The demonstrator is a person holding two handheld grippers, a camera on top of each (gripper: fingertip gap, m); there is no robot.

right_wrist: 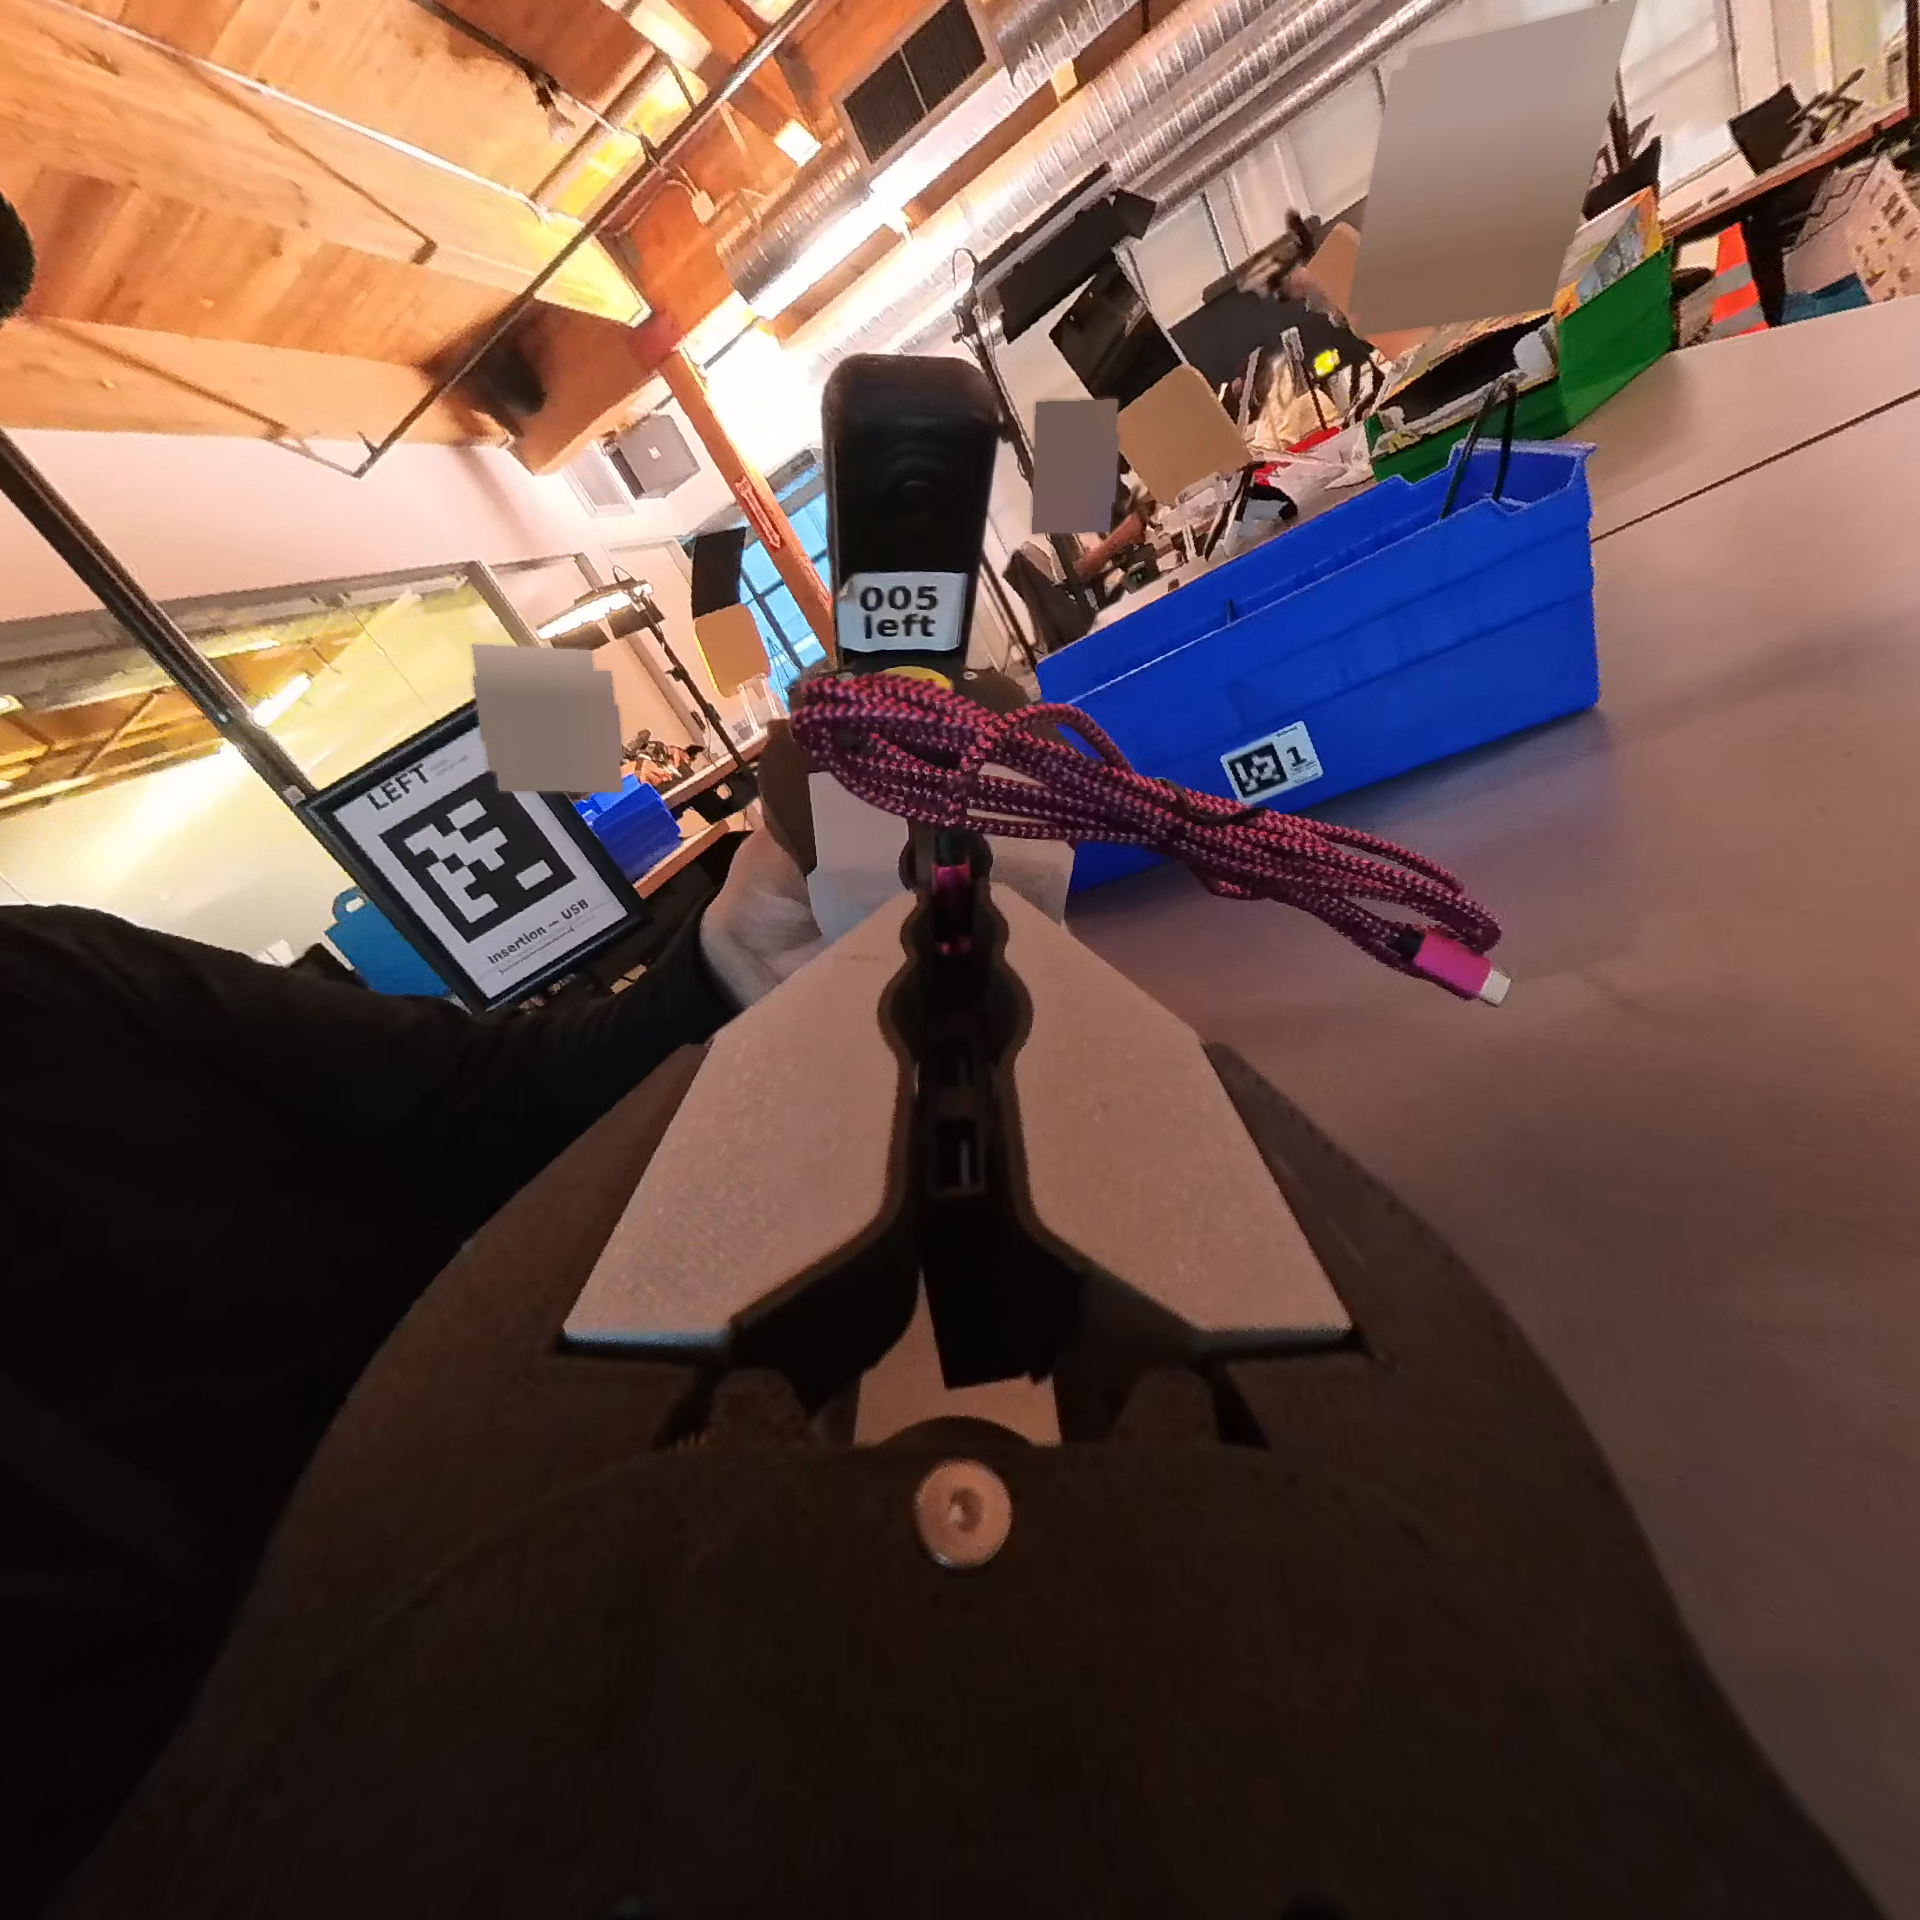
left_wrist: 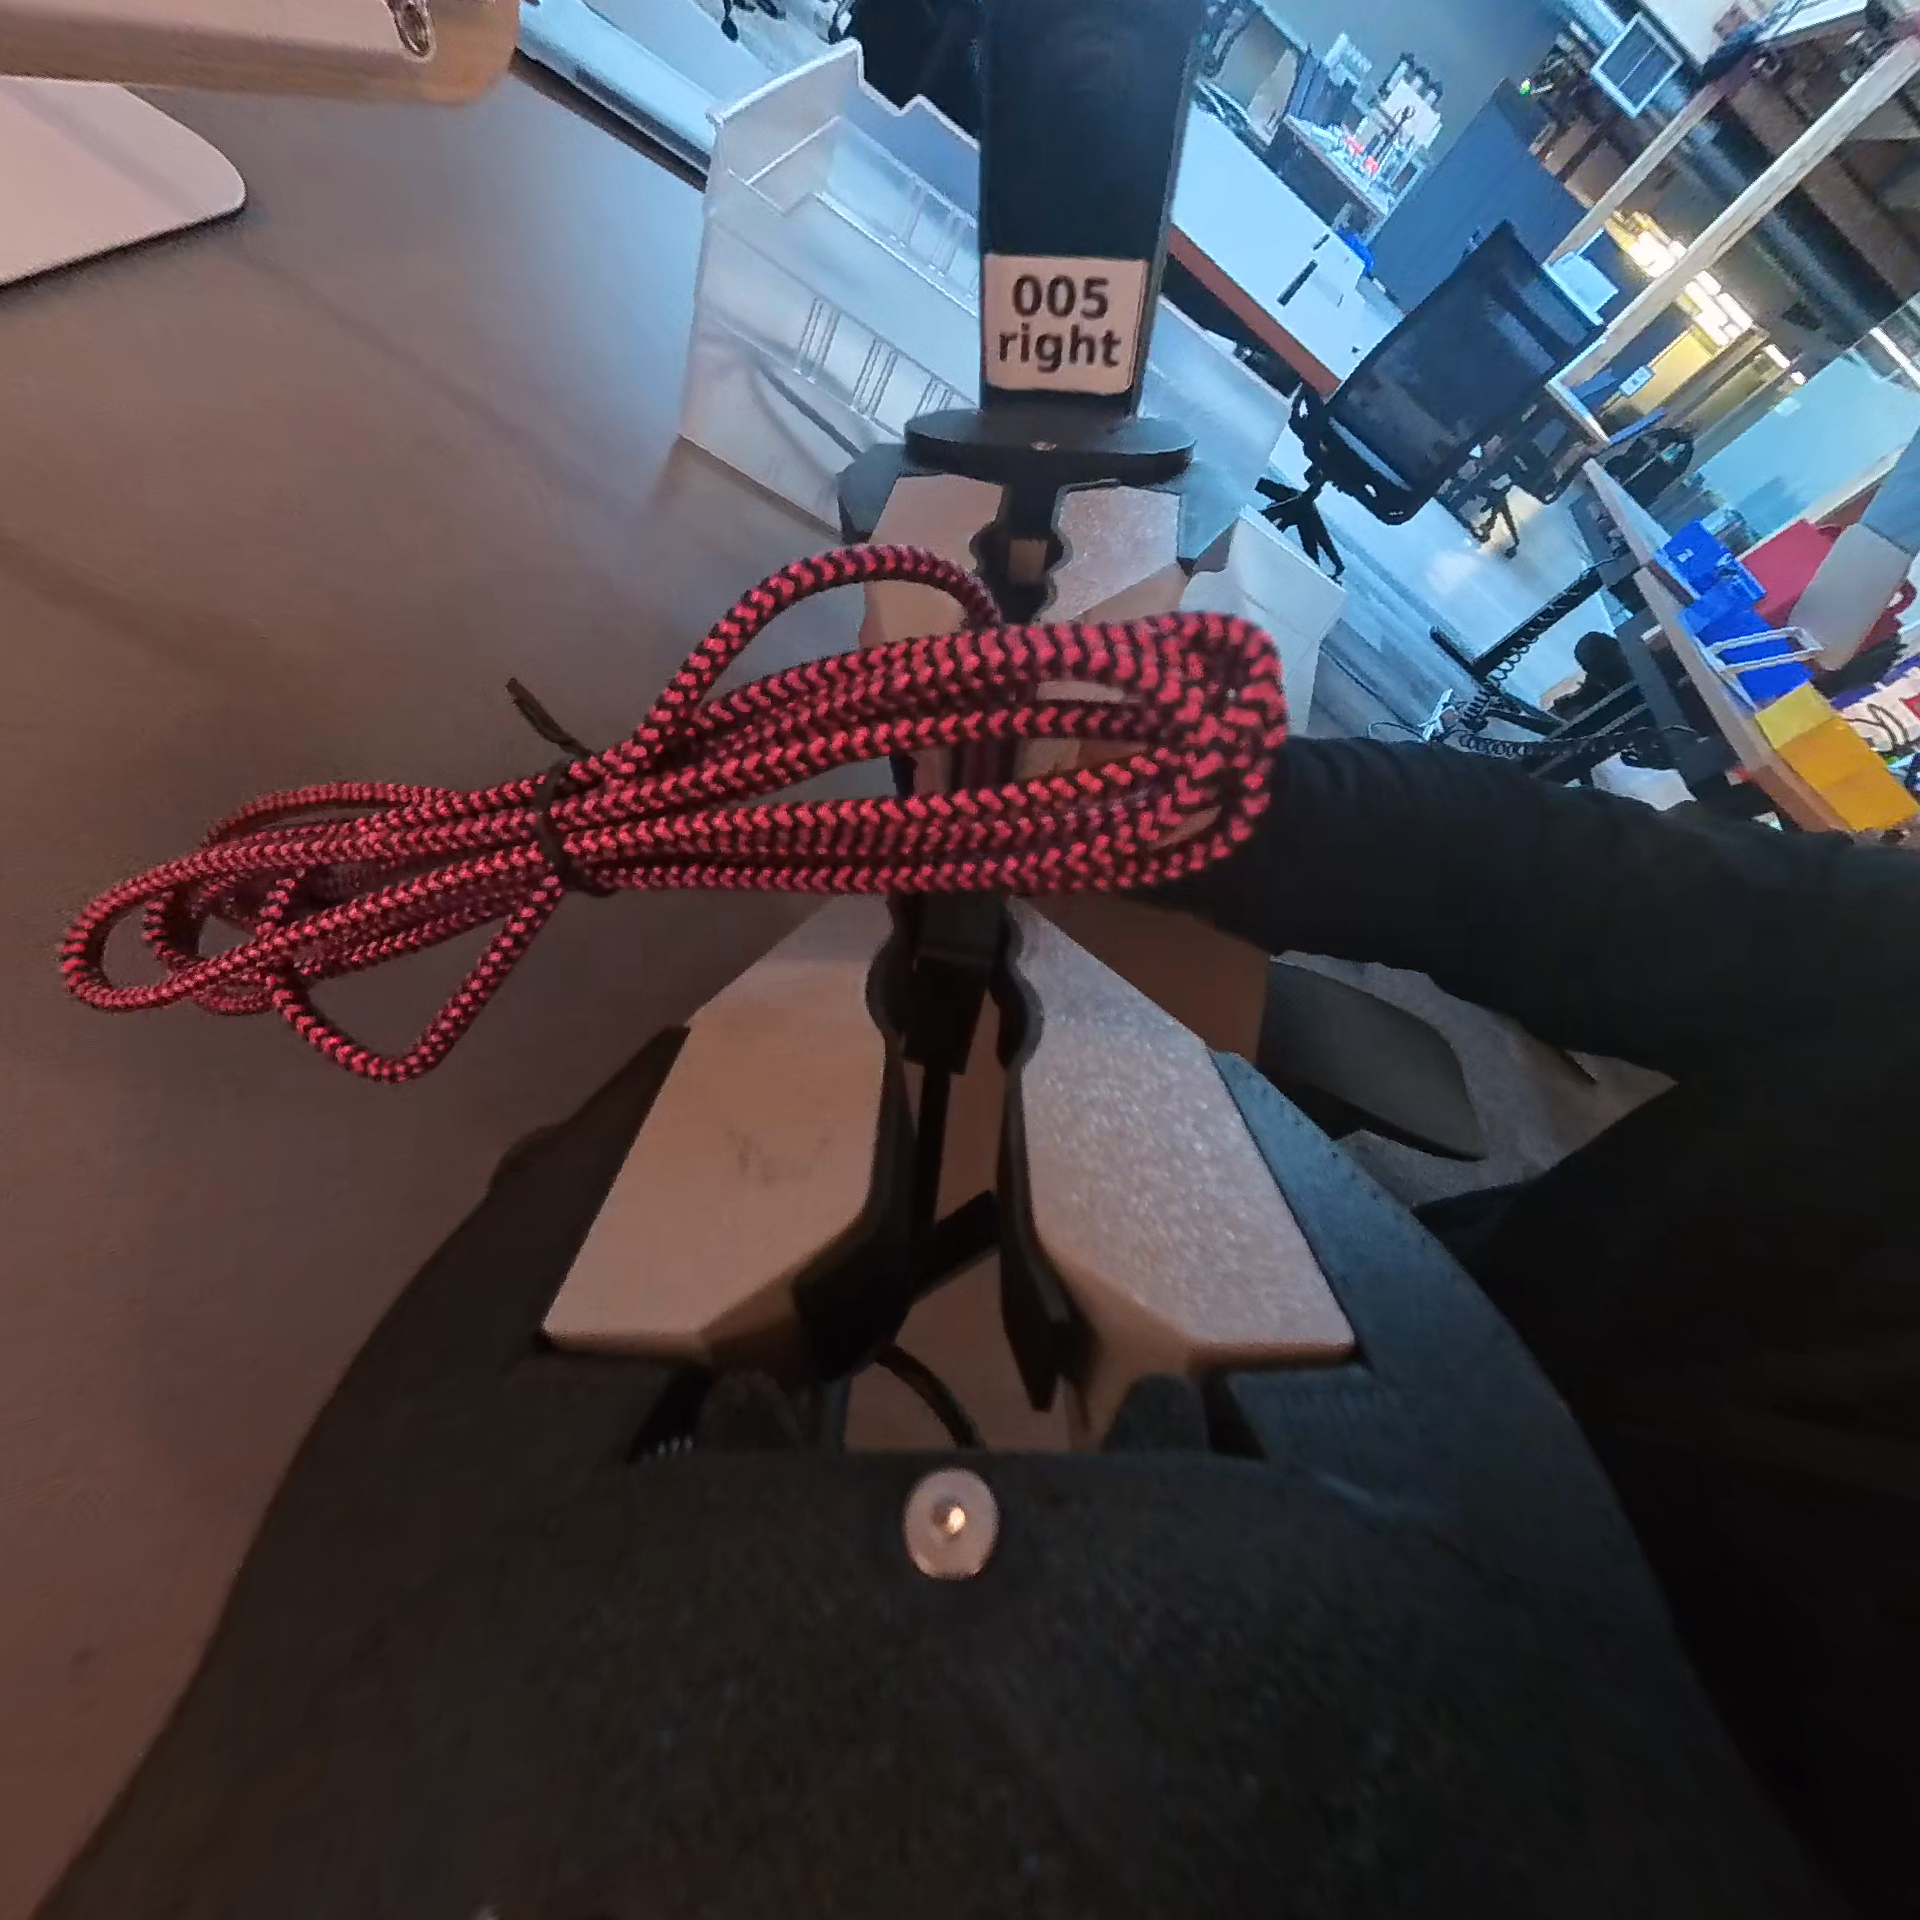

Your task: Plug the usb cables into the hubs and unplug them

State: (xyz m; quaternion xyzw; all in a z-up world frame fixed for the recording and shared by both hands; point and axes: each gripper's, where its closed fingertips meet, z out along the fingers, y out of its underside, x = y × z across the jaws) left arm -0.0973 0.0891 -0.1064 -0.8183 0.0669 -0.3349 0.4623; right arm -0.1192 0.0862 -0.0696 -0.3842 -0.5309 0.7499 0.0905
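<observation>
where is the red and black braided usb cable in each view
Left wrist view: the braided usb cable hangs as a tied bundle across the centre, trailing to the left, in front of the left gripper.
Right wrist view: the same bundle sits just above centre, trailing right to a pink plug.
Shared landmark: the grey table.

Braided cloth sheath on the cable (left_wrist: 727, 821), red-and-black weave, rough and matt, with a glossy pink plug shell (right_wrist: 1444, 961) at its loose end. The left tongs (left_wrist: 951, 997) wear pale, grainy matt pads (left_wrist: 1132, 1174) on black coarse-textured plastic. Table (right_wrist: 1714, 987) smooth, matt grey. Blue bin (right_wrist: 1351, 665) in shiny moulded plastic. Overhead, bare wood beams (right_wrist: 260, 177).
</observation>
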